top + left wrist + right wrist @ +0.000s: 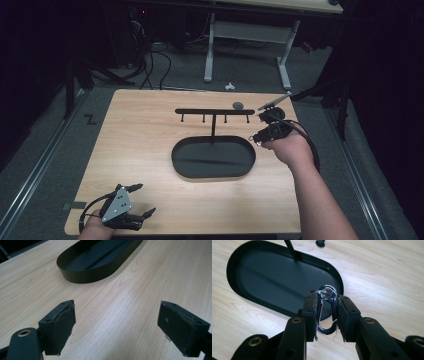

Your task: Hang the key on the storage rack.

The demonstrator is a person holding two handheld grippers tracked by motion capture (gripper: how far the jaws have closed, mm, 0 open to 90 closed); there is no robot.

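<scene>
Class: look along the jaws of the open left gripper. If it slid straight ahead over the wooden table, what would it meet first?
Probably the near wall of the black oval metal tray; only bare light wooden table lies before the left gripper, though the tray sits slightly left of centre.

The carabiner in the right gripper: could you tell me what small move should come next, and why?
Probably carry it up toward the nearest hook of the black rack. The right gripper is shut on the silver carabiner, its ring free above the pads, and it hangs beside the rack's right end, over the table, near the oval tray.
</scene>
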